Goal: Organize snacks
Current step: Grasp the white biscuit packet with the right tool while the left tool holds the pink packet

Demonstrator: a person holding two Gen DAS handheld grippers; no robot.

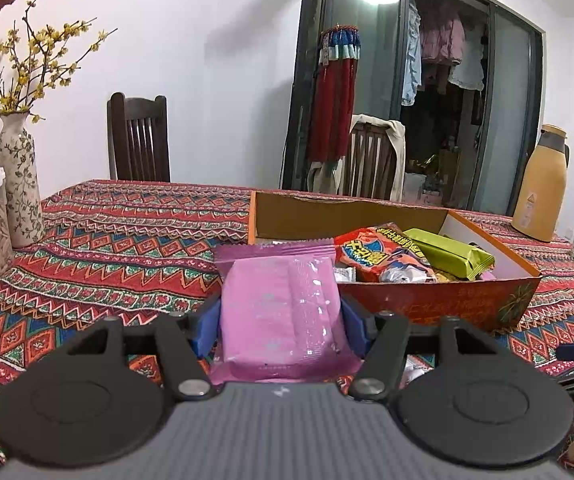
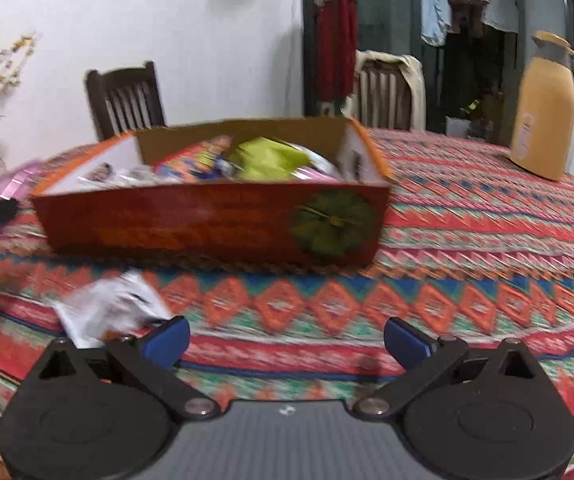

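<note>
Risk lies with the pink packet (image 1: 283,312) clamped in the left tongs (image 1: 281,330), just short of the box (image 1: 439,300) ahead, since it may catch the rim, while the right tongs (image 2: 287,340) stand apart, empty, beside a white wrapper (image 2: 111,308).

The left hand-held gripper (image 1: 281,328) is clamped on something; the right hand-held gripper (image 2: 287,338) gapes wide, holding nothing.
</note>
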